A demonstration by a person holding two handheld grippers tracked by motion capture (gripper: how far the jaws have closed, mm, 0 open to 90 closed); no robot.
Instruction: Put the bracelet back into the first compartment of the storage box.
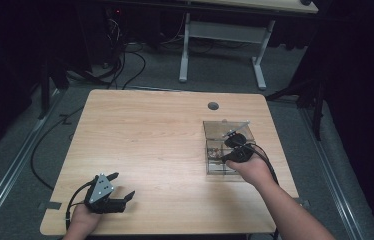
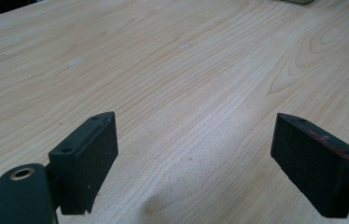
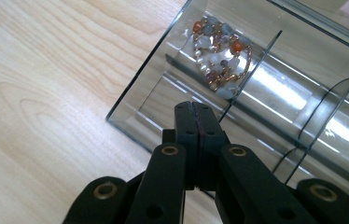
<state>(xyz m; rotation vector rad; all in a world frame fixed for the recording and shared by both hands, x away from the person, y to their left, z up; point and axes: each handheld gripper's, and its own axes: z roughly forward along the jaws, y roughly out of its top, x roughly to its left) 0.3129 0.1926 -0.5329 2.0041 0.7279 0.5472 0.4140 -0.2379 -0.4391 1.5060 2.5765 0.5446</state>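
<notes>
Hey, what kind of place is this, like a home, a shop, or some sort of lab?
Probably a lab or recording room, not a home. A light wooden table stands on grey carpet among dark surroundings, loose black cables trail across the floor, and a white-legged desk stands behind.

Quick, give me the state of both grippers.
Left gripper: open, empty, over bare table.
Right gripper: shut, holding nothing visible, at the clear box.
</notes>
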